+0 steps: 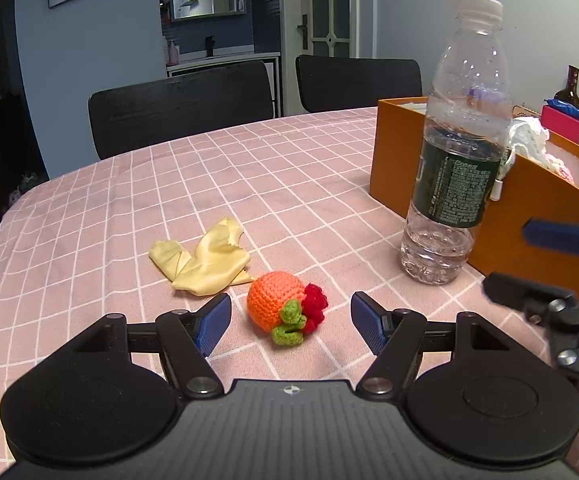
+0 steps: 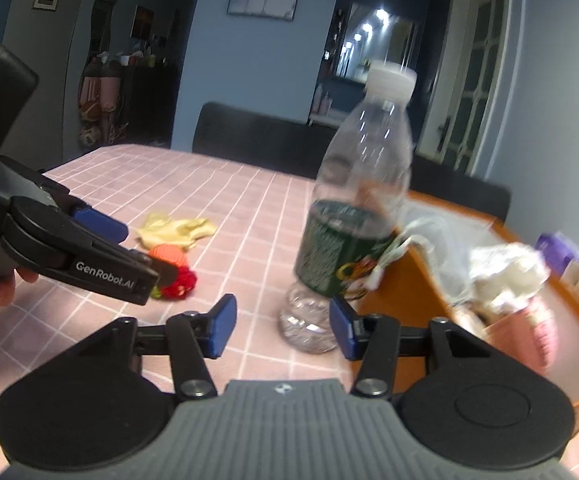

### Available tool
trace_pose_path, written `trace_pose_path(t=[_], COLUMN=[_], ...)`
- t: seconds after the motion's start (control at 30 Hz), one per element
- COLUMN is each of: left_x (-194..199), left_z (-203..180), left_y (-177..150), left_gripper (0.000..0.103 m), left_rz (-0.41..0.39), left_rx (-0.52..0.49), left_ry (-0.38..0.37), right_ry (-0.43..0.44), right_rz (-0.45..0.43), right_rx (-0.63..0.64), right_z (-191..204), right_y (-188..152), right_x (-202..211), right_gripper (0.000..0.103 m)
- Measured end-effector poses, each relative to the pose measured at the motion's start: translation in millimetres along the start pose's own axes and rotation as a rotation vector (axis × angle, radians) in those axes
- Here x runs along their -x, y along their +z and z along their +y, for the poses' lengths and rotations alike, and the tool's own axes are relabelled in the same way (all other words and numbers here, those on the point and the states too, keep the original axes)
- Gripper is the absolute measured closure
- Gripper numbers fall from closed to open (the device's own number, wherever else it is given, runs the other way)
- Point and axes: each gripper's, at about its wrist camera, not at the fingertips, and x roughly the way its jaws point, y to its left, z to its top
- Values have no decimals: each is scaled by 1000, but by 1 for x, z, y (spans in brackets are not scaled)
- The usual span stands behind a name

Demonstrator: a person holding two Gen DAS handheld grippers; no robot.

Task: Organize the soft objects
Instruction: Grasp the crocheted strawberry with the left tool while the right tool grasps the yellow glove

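Note:
An orange crocheted toy with green and red knitted bits lies on the pink checked tablecloth. My left gripper stands open around it, one blue pad on each side and neither touching. A crumpled yellow cloth lies just beyond the toy, to its left. In the right wrist view the toy and the yellow cloth sit behind the left gripper. My right gripper is open; the base of a water bottle stands near its right pad, well clear of the left pad.
An open orange box stands behind the bottle, holding a white cloth and a pink knitted piece. Two dark chairs stand at the table's far side. A brown bottle and a pink box sit at far right.

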Motion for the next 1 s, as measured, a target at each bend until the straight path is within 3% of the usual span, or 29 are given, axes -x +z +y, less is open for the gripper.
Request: trace_pose_path(t=[0.33, 0.5, 0.77, 0.9, 1.0], left_x=[-28, -37, -13, 11, 23], left_z=[1, 2, 15, 33, 49], left_y=[1, -3, -8, -7, -6], left_gripper=[23, 43, 46, 46, 46], left_rz=[36, 46, 0, -40, -52], left_rx=[124, 166, 219, 224, 223], left_ry=[28, 44, 81, 151, 225], right_ry=[95, 107, 146, 204, 225], right_rz=[97, 120, 122, 104, 71], right_rx=[-75, -82, -87, -57, -34], right_z=[0, 2, 4, 23, 39], right_y=[-2, -5, 2, 15, 27], right_x=[-36, -41, -47, -57, -70], right_gripper=[59, 59, 59, 58, 39])
